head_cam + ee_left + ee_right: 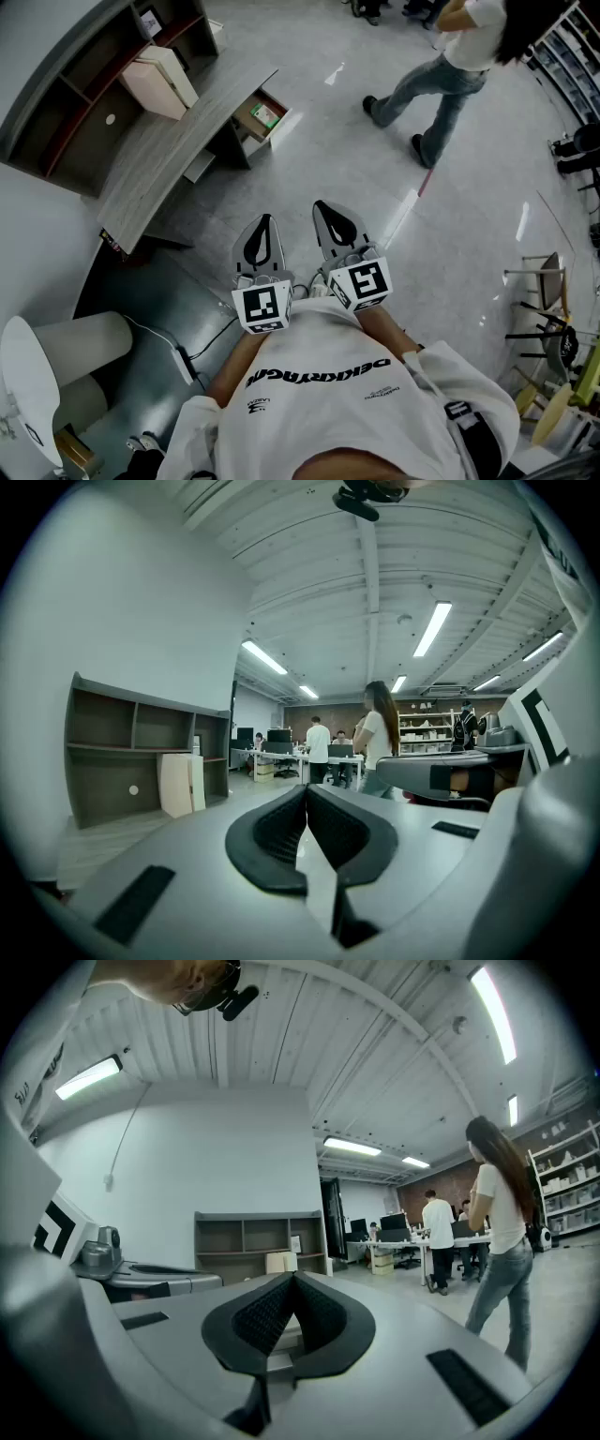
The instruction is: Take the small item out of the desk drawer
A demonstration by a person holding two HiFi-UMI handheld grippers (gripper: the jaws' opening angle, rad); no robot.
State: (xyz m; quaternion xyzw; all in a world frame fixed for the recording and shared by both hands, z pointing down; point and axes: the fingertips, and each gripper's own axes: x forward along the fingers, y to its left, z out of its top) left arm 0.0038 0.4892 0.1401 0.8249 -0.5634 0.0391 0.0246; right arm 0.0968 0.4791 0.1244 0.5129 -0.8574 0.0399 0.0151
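In the head view the grey desk (178, 141) stands at the far left, several steps away. Its drawer (251, 125) is pulled open toward the floor, and a small green item (266, 115) lies inside. Both grippers are held side by side at chest height, pointing forward over the bare floor, far from the drawer. The left gripper (265, 221) is shut with nothing between its tips, as the left gripper view (307, 790) also shows. The right gripper (324, 207) is likewise shut and empty (293, 1278).
A brown shelf unit (84, 75) backs the desk, and a beige box (159, 80) stands on the desktop. A person (450, 66) walks across the floor at the upper right. Chairs (548, 309) stand at the right. A white cylinder (66, 352) stands at the lower left.
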